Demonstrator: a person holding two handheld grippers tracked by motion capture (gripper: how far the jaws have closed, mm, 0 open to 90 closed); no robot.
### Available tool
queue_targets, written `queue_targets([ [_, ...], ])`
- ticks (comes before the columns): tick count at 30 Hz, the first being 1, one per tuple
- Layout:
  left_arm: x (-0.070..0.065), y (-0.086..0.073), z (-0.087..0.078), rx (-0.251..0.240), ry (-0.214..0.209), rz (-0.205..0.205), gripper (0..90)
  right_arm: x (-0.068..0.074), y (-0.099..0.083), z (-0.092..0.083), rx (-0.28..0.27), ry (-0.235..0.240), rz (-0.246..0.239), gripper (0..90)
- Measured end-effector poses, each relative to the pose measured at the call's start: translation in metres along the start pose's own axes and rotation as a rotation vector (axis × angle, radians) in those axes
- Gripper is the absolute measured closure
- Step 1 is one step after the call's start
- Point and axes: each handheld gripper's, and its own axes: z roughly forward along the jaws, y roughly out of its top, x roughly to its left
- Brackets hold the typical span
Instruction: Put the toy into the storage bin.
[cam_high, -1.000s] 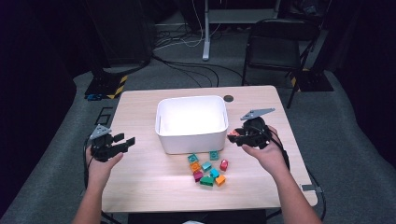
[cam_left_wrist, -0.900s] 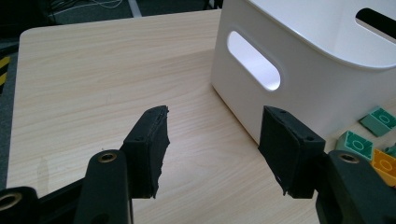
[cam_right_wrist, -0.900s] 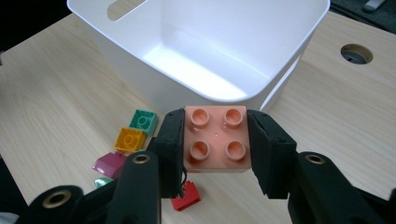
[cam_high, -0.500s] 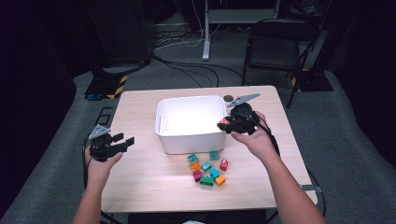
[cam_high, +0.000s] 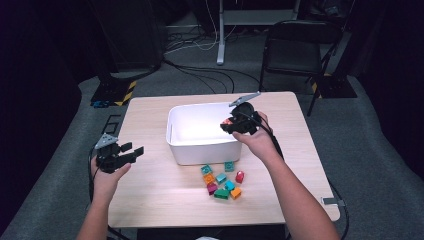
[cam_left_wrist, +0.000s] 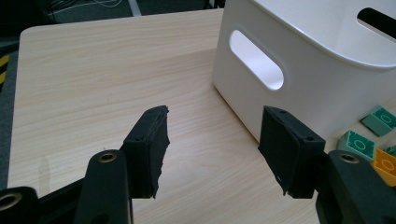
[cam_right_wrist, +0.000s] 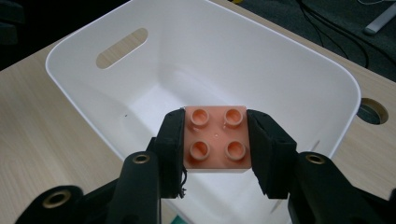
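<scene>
My right gripper (cam_high: 231, 123) holds a brick (cam_right_wrist: 216, 138) over the right end of the bin (cam_high: 172, 131), which sits mid-table (cam_high: 150, 195). Loose bricks (cam_high: 222, 180) lie on the table just before the bin. My left gripper (cam_high: 131, 153) hangs well left of it.

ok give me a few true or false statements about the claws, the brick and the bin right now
1. The right claw is clamped on a pink brick. True.
2. The brick is held above the white bin. True.
3. The left claw holds a green brick. False: its jaws stand apart with nothing between them.
4. The bin already has several bricks in it. False: its visible inside is bare.
5. Loose bricks lie on the table in front of the bin. True.
</scene>
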Motion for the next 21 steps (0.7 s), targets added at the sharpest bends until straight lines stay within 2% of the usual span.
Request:
queue_targets([
  [3, 0.0, -0.001, 0.002, 0.004, 0.0, 0.001, 41.7, -0.002, 0.005, 0.008, -0.005, 0.004, 0.016, 58.3],
  [8, -0.001, -0.001, 0.004, -0.002, -0.002, -0.001, 41.7, -0.002, 0.013, 0.017, -0.019, 0.013, 0.013, 58.3],
  [12, 0.0, -0.001, 0.003, 0.007, -0.006, -0.003, 41.7, 0.002, 0.026, 0.03, -0.023, 0.024, -0.01, 58.3],
  [15, 0.0, -0.002, 0.005, 0.009, -0.006, -0.006, 41.8, 0.003, 0.032, 0.035, -0.026, 0.037, -0.002, 58.3],
  [18, 0.0, -0.002, 0.006, 0.008, -0.012, 0.003, 42.1, 0.007, 0.043, 0.047, -0.042, 0.041, -0.025, 58.3],
  [19, 0.0, -0.002, 0.006, 0.008, -0.012, 0.003, 42.1, 0.01, 0.046, 0.049, -0.03, 0.043, -0.009, 58.3],
  [21, 0.0, -0.002, 0.006, 0.002, -0.013, 0.002, 42.1, 0.011, 0.051, 0.055, -0.033, 0.044, -0.039, 58.3],
])
